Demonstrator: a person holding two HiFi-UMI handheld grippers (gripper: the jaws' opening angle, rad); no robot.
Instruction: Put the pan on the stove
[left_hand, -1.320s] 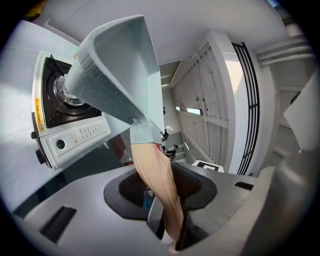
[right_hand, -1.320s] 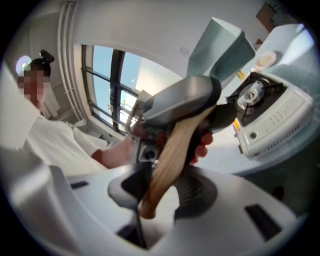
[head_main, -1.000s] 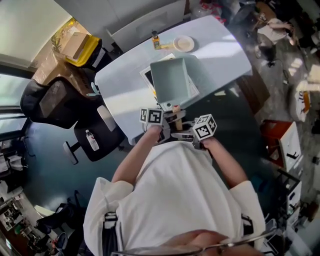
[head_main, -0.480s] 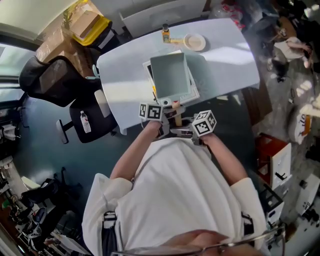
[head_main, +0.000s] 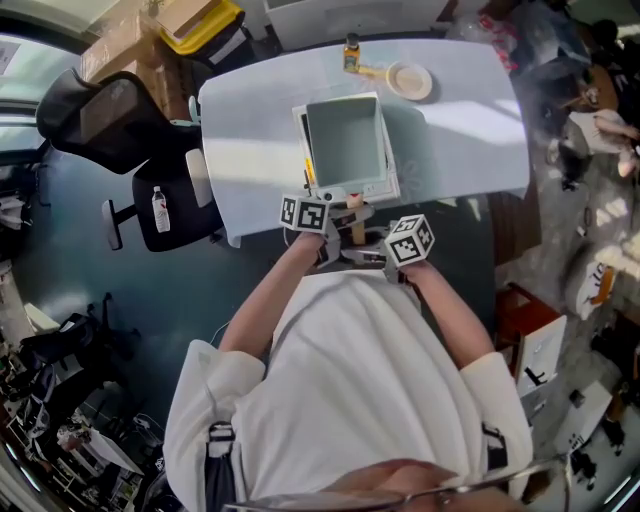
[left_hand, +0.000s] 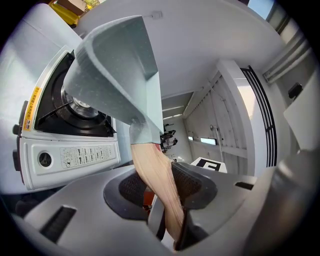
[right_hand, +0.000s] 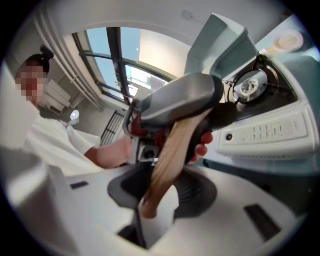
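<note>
A square grey-green pan (head_main: 345, 140) with a wooden handle (head_main: 354, 214) hangs tilted over the white portable gas stove (head_main: 388, 188) on the table. In the left gripper view the pan (left_hand: 115, 65) sits just above the black burner (left_hand: 80, 105), with a gap showing beneath it. My left gripper (left_hand: 160, 187) is shut on the handle (left_hand: 155, 175). My right gripper (right_hand: 160, 195) is shut on the same handle (right_hand: 167, 155) nearer its end, just behind the left gripper (right_hand: 175, 107). Both marker cubes show at the table's near edge in the head view.
A small bottle (head_main: 352, 52) and a round plate (head_main: 410, 80) stand at the table's (head_main: 250, 130) far side. Two black office chairs (head_main: 105, 110) are at the left, one with a water bottle (head_main: 158, 208) on its seat. A yellow bin (head_main: 205, 20) is beyond.
Both grippers have carried the pan forward and down, so it now covers most of the stove. The grip on the handle is unchanged.
</note>
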